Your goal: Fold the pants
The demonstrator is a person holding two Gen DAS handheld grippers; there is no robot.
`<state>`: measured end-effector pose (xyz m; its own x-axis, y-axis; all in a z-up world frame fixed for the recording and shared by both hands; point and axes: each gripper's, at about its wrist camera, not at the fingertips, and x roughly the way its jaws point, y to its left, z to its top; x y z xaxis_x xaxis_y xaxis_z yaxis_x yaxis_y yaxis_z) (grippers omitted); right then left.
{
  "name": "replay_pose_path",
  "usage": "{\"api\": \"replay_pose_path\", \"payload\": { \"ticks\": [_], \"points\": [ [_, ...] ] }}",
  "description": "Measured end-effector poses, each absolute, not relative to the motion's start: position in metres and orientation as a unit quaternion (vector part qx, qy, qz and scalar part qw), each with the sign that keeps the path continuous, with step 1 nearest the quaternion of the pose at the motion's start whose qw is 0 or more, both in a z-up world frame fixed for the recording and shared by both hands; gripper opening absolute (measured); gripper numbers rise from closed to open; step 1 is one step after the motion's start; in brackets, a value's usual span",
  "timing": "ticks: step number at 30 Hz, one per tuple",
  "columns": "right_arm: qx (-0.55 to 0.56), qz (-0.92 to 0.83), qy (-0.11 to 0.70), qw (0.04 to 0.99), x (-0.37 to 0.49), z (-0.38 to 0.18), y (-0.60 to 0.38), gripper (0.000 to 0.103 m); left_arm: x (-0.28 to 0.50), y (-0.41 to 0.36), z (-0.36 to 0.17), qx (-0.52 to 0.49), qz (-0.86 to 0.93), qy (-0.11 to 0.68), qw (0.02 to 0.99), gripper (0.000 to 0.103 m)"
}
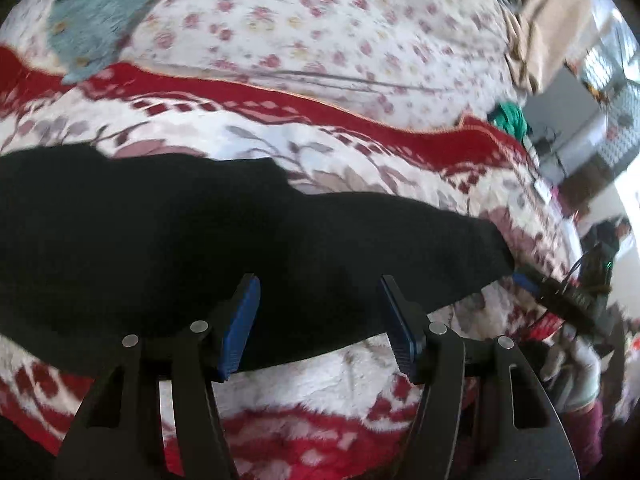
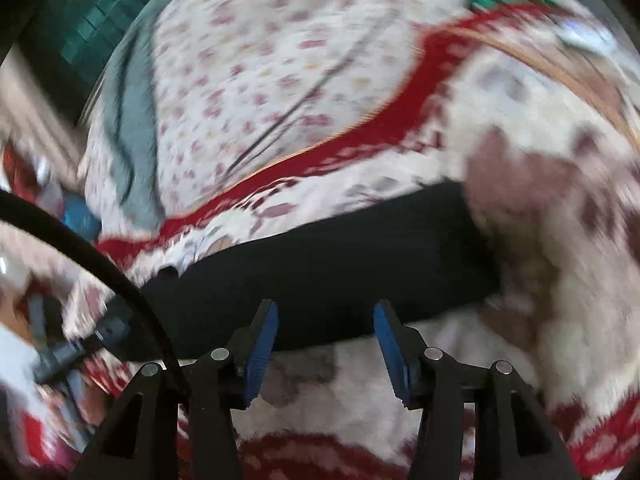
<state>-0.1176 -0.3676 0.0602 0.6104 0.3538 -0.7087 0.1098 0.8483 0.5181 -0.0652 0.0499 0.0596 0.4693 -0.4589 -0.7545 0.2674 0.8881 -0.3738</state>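
Two claws we hold released, left gripper [image 1: 318, 324] and right gripper [image 2: 325, 340] over black pants [image 1: 200, 248] mid-frame on the red-and-white blanket [image 1: 320, 392], right view blurred, pants cut off left.

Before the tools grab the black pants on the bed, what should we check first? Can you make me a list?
1. Left tool open: ok, its blue pads are spread with nothing between them.
2. Right tool open: ok, pads apart and empty.
3. Black pants lying flat on the red and white blanket: ok in the part that shows.
4. Pants within reach: ok, their near edge lies just ahead of both tools.
5. Whole pants in view: not ok, they run off the left wrist picture.
6. Exact spot to grab: cannot tell, the right wrist picture is blurred.
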Motion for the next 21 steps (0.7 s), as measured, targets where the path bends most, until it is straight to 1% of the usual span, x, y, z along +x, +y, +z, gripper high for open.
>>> {"api": "replay_pose_path", "payload": {
  "ticks": [2, 4, 7, 11, 13, 14, 17, 21],
  "points": [
    [0.283, 0.062, 0.429, 0.856, -0.121, 0.058, -0.379, 0.049, -0.065, 0.042, 0.058, -0.085, -0.198, 0.466, 0.858, 0.060],
    [0.294, 0.057, 0.432, 0.851, -0.123, 0.057, -0.385, 0.048, -0.062, 0.040, 0.055, -0.096, -0.208, 0.479, 0.847, 0.060],
    [0.294, 0.014, 0.473, 0.831, -0.122, 0.048, -0.389, 0.048, -0.059, 0.035, 0.059, -0.100, -0.222, 0.484, 0.841, 0.060],
    [0.269, -0.019, 0.490, 0.829, -0.125, 0.043, -0.395, 0.049, -0.055, 0.008, 0.066, -0.078, -0.246, 0.479, 0.839, 0.060],
    [0.300, 0.002, 0.479, 0.825, -0.124, 0.040, -0.399, 0.049, -0.054, -0.007, 0.066, -0.073, -0.264, 0.481, 0.833, 0.060],
    [0.332, 0.016, 0.469, 0.818, -0.122, 0.036, -0.404, 0.048, -0.053, -0.020, 0.065, -0.064, -0.278, 0.482, 0.828, 0.060],
    [0.384, 0.006, 0.467, 0.796, -0.110, 0.018, -0.415, 0.049, -0.050, -0.044, 0.060, -0.049, -0.284, 0.488, 0.824, 0.060],
    [0.457, 0.024, 0.423, 0.782, -0.097, 0.012, -0.426, 0.049, -0.044, -0.057, 0.046, -0.062, -0.287, 0.513, 0.806, 0.060]
  ]
}}
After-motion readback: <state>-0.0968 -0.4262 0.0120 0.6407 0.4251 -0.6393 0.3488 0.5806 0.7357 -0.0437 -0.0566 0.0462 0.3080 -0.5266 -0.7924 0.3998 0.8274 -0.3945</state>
